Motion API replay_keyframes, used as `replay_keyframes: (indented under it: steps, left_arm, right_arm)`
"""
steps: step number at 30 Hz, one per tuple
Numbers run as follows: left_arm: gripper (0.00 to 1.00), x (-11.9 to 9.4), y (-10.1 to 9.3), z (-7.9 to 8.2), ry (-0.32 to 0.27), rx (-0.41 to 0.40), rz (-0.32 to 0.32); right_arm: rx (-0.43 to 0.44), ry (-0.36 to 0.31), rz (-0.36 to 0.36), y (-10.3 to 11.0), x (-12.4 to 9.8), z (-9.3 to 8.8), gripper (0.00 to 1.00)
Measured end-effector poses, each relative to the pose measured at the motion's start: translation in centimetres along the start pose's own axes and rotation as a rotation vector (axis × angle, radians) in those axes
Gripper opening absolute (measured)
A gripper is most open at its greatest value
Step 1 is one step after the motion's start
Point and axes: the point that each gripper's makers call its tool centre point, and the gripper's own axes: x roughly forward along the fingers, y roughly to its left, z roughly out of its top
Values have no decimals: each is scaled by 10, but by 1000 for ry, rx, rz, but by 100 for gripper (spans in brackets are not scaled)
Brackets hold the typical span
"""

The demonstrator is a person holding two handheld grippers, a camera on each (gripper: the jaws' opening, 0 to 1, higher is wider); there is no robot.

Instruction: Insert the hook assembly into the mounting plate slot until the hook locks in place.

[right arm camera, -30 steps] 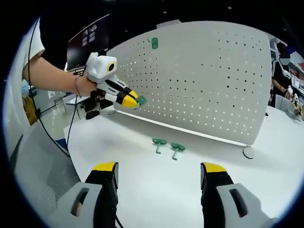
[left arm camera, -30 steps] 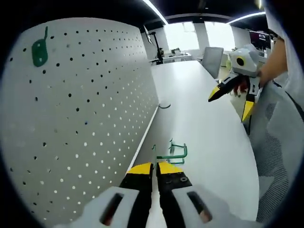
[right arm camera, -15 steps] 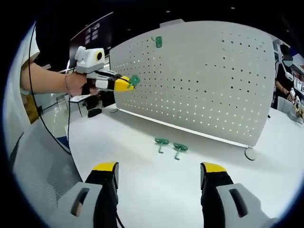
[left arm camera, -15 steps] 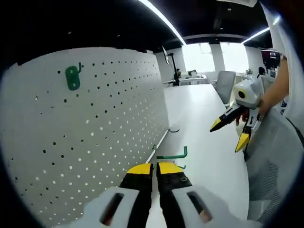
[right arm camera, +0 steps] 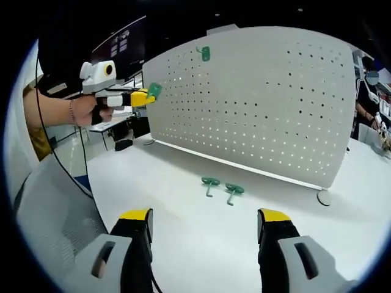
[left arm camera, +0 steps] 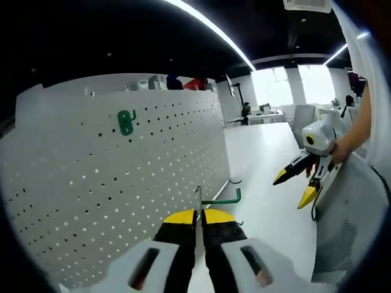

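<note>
The left claw (left arm camera: 200,215), jaws pinched together on a green hook (left arm camera: 219,199), holds it in the air beside the white pegboard (left arm camera: 122,183). In the right gripper view the same claw (right arm camera: 146,96) appears at about 10 o'clock, off the board's left edge, the hook (right arm camera: 154,90) a green tab at its tip. From the left gripper view the hook's long axis runs roughly 9 to 3 o'clock, its upturned end toward 3 and a short upright bar at the 9 o'clock end just above the jaws; which way the mounting tabs face the board cannot be told. A hook already hung (left arm camera: 126,121) sits high on the board, near 11 o'clock. The right claw (right arm camera: 204,227) hangs wide and empty over the surface (right arm camera: 183,232), where two spare hooks (right arm camera: 221,189) lie side by side near the board's foot. The likely risk: the hook meets the holes at an angle, since the claw sits off to the side, so the tabs could skid over the face or seat in one hole only; a thin pinch could also let it twist.
</note>
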Motion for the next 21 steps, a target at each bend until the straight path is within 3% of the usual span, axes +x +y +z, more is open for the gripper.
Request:
replay_keyframes:
  steps: [12,21]
  left_arm:
    - [3,-29,-15,25,-103,-41,60]
    - [3,-36,-21,34,-137,-69,74]
  right_arm:
    - [-4,2,5,1,1,0,67]
    - [-3,-8,4,0,1,2,67]
